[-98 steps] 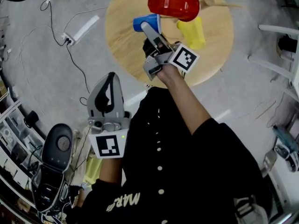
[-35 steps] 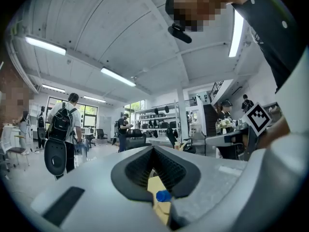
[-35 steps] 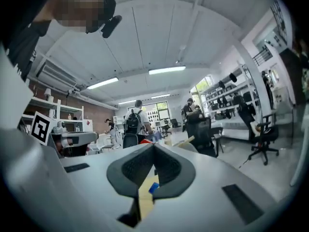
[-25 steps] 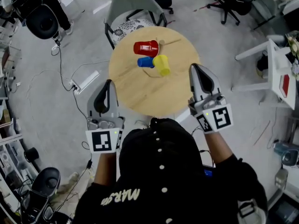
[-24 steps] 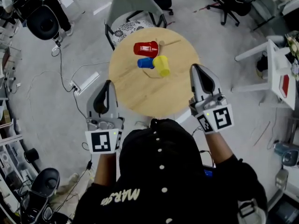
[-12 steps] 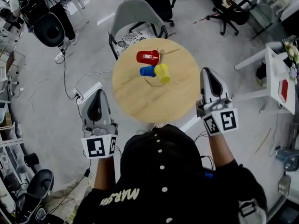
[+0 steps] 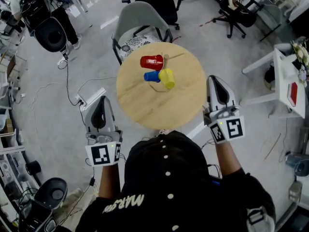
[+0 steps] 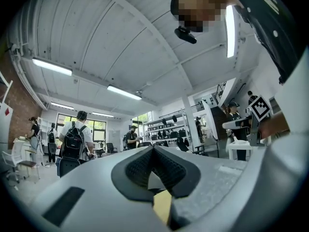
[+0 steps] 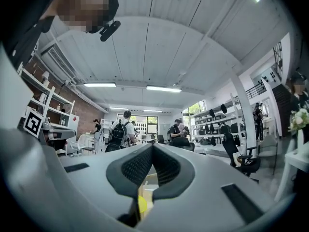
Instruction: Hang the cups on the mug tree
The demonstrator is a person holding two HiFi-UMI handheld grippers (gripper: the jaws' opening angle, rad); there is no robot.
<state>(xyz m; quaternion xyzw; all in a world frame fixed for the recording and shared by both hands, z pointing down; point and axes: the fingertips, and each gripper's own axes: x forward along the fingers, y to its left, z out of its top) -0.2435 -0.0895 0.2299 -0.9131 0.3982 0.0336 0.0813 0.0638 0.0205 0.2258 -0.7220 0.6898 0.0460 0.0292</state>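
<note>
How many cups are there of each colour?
red cup: 1
blue cup: 1
yellow cup: 1
Total: 3 cups

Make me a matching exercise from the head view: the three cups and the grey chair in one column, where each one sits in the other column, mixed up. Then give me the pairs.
Things:
1. red cup
2. blue cup
3. yellow cup
4. grey chair

Places:
A. on the floor beyond the far edge of the table
B. the cup closest to the table's far edge
C. the left one of the two cups nearer the person
D. the right one of the two cups nearer the person

Pairs: 1-B, 2-C, 3-D, 4-A
</note>
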